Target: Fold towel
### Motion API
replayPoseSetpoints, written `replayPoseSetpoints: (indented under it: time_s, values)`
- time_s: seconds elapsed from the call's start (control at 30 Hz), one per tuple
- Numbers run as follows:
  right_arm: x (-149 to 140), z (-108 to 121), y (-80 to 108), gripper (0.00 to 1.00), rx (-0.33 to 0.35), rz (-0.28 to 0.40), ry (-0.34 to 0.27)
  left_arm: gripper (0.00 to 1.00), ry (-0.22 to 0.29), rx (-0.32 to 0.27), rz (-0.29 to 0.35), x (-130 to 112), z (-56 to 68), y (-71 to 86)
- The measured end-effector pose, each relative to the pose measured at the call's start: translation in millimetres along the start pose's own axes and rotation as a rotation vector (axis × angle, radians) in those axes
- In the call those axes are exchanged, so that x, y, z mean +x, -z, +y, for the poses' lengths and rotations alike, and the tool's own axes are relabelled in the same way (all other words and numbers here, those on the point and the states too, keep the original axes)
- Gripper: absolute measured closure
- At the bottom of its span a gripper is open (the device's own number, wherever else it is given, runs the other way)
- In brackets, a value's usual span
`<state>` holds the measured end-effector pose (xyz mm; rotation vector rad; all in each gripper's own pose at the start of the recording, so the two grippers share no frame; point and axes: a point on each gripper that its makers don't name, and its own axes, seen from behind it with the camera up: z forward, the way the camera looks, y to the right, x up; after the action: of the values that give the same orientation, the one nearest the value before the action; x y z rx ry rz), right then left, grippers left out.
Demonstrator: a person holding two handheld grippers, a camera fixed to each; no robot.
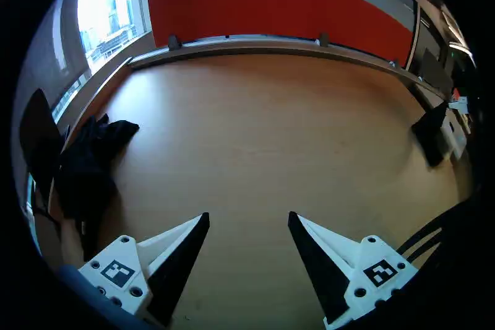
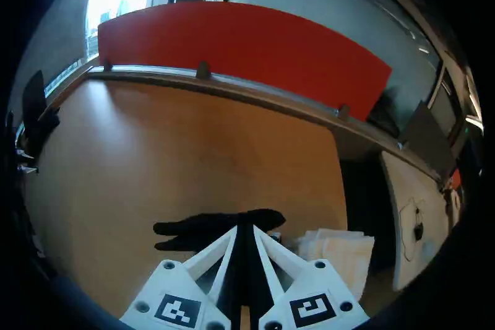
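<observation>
Right gripper (image 2: pixel 245 226): fingers are sitting almost together, only a thin slit between them. A black cloth (image 2: pixel 198 230) is running into the tips, so it looks pinched at one end. I'm taking that cloth as the towel.

From the tips it is lying on the table (image 2: pixel 185 156) and trailing ahead and off to that gripper's left. Its long axis is crosswise to the fingers and it is bunched, not spread.

Left gripper (image 1: pixel 248 215): fingers are spread wide and holding nothing, with bare wood between and ahead of them.

Key relation: the right gripper is already at the cloth and the left is well apart from it. In the left gripper view a dark shape (image 1: pixel 433 135) is sitting far ahead-right at the table edge. It may be that same cloth, but I can't tell.

A bigger dark heap (image 1: pixel 93 156) is lying ahead-left of the left gripper, probably clothing and not the target.

My read: the left needs to be crossing rightward to take the free end before any fold.

A pale stack (image 2: pixel 337 249) is sitting just right of the right gripper's tips, below the table edge.
</observation>
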<state>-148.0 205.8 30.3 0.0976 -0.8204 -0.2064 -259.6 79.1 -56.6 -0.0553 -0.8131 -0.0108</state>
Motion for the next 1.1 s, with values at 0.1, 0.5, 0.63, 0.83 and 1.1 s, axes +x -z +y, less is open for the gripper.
replayPoseSetpoints:
  time_s: [0.1, 0.5, 0.63, 0.83, 1.1]
  values:
    - [-24, 5, 0.7, 0.96, -0.009, -0.029, -0.030, 0.06, -0.006, 0.001, 0.000, 0, 0.8, 0.5]
    - [-61, 20, 2.8, 0.96, -0.036, -0.055, -0.100, 0.06, -0.030, 0.005, 0.002, 2, 1.4, 1.1]
    - [-67, 22, 3.5, 0.96, -0.044, -0.065, -0.098, 0.06, -0.034, 0.005, 0.005, 2, 2.3, 1.7]
    - [-84, 25, -0.4, 0.96, -0.058, -0.100, -0.106, 0.06, -0.038, 0.006, 0.004, 1, 2.5, 3.3]
    - [-113, 28, -7.1, 0.96, -0.077, -0.160, -0.132, 0.05, -0.043, 0.014, 0.003, -1, -0.3, 5.2]
